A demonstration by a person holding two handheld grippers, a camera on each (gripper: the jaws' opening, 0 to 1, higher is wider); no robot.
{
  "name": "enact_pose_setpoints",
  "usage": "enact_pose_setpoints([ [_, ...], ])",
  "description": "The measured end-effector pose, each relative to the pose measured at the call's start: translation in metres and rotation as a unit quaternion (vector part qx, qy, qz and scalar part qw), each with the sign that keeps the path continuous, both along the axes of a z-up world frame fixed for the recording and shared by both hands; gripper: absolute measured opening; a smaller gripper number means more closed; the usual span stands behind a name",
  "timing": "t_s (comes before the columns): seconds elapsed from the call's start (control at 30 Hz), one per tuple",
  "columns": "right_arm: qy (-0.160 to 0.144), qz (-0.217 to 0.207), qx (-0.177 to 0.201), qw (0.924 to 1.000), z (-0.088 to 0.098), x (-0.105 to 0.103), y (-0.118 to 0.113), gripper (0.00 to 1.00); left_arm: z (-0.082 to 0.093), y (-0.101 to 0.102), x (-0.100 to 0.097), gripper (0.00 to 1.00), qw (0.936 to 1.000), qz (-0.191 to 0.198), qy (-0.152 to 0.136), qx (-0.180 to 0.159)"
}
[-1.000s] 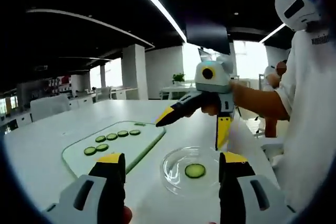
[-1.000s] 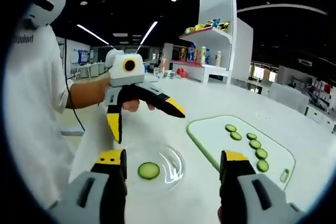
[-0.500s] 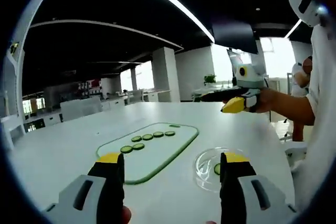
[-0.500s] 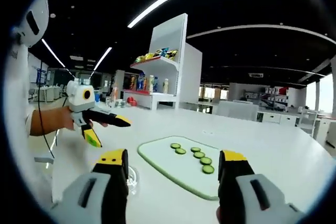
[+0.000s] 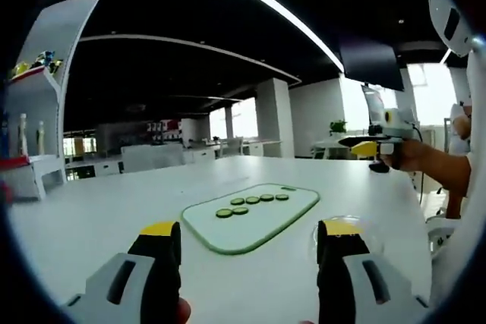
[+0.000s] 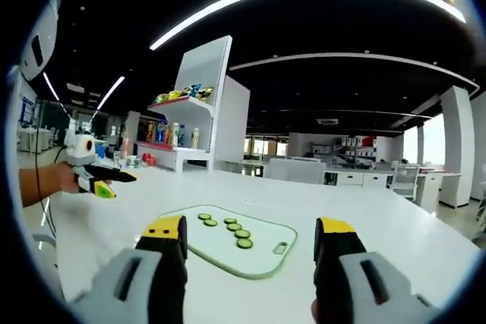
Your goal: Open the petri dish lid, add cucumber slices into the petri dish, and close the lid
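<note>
The left gripper [image 5: 244, 242] rides low over the broad white table [image 5: 91, 218] with its yellow-tipped black jaws wide apart and nothing between them. The right gripper [image 6: 249, 240] does the same, its jaws also spread and empty; it shows again in the left gripper view, held up in a hand off to the side. Both appear drawn back towards the person's edge of the table, which I judge to be a pause between pick-ups rather than a grasp in progress. The pale rectangular cutting board with a green rim [image 5: 254, 218] lies flat in the middle of the table, and on it sits a short curved row of round green cucumber slices [image 5: 250, 200], close together and well inside the board's edges. The clear round petri dish [image 5: 363, 231] rests on the table just beside the board, half hidden behind the left gripper's right jaw; whether a lid is on it I cannot tell. The table is bare around the board on every side, so either gripper has free room to come down on the slices from above, and the short run from board to dish looks unobstructed.
</note>
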State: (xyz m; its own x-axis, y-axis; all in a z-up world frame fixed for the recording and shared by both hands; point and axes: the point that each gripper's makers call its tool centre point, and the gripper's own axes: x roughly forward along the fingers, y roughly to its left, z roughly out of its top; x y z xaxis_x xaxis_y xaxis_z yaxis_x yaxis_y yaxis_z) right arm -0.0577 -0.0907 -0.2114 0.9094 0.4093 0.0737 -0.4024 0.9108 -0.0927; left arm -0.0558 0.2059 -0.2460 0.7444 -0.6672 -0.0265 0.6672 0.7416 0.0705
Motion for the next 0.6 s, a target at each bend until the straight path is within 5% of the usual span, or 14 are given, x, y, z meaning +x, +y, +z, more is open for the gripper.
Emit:
enact_pose_setpoints([
  [0.4,-0.013,-0.048,0.028,0.9984,0.013,-0.016,-0.036,0.67,0.032,0.061,0.003,0.72,0.9928,0.110,-0.045,-0.019],
  [0.6,-0.013,-0.071,0.041,0.9965,0.017,-0.025,-0.053,0.66,0.033,0.085,-0.002,0.72,0.9879,0.145,-0.049,-0.026],
])
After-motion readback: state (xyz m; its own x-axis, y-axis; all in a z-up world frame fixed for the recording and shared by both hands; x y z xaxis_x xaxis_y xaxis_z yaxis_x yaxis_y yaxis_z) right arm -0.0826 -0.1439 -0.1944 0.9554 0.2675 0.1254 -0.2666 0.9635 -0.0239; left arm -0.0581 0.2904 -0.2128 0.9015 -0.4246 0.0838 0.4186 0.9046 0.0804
